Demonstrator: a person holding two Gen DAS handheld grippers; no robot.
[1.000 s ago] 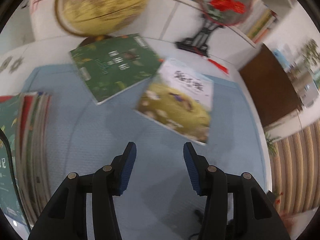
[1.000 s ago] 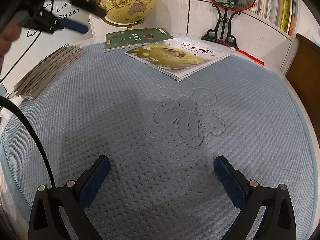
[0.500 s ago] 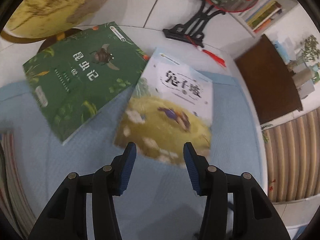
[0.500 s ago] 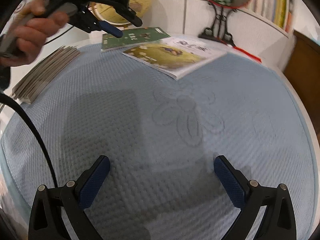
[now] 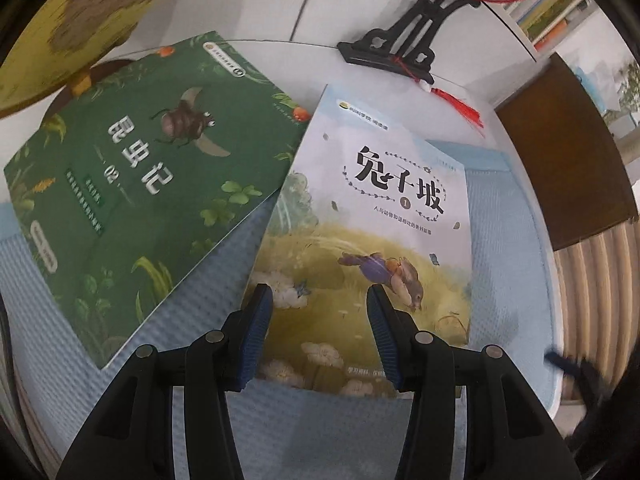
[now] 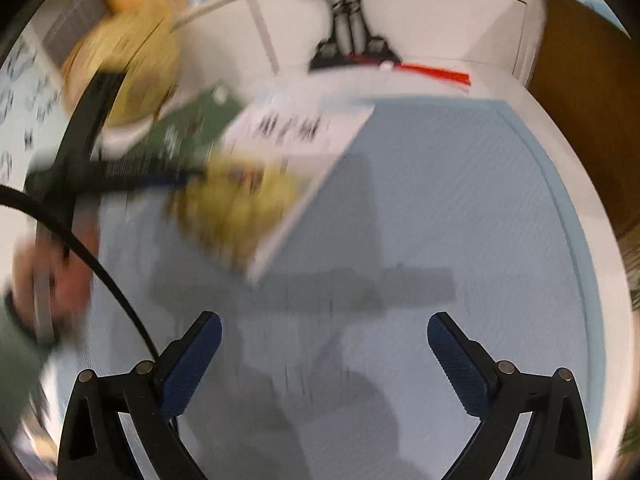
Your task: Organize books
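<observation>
So two books are loose on the blue quilted mat [image 5: 200,364]: the green insect book [image 5: 132,200] lies far left beside the globe [image 5: 72,20], and the rabbit picture book [image 5: 372,240] sits just right of it, its far left corner lapping over the green one's edge; neither looks picked up, so I'd say most of the sorting is still ahead. The left gripper [image 5: 318,336] hovers over the near edge of the rabbit book, jaws partly open and straddling the cover, nothing clamped; the right gripper [image 6: 324,356] hangs wide open over bare mat, empty, its view badly smeared.

Versus a second ago: the left gripper has closed in from mid-mat, so the books now fill its view and the stacked books on the left have slipped out of sight; its opening looks the same. The right one has swung in nearer to the books too, with the fan stand [image 6: 352,40] now dead ahead.
</observation>
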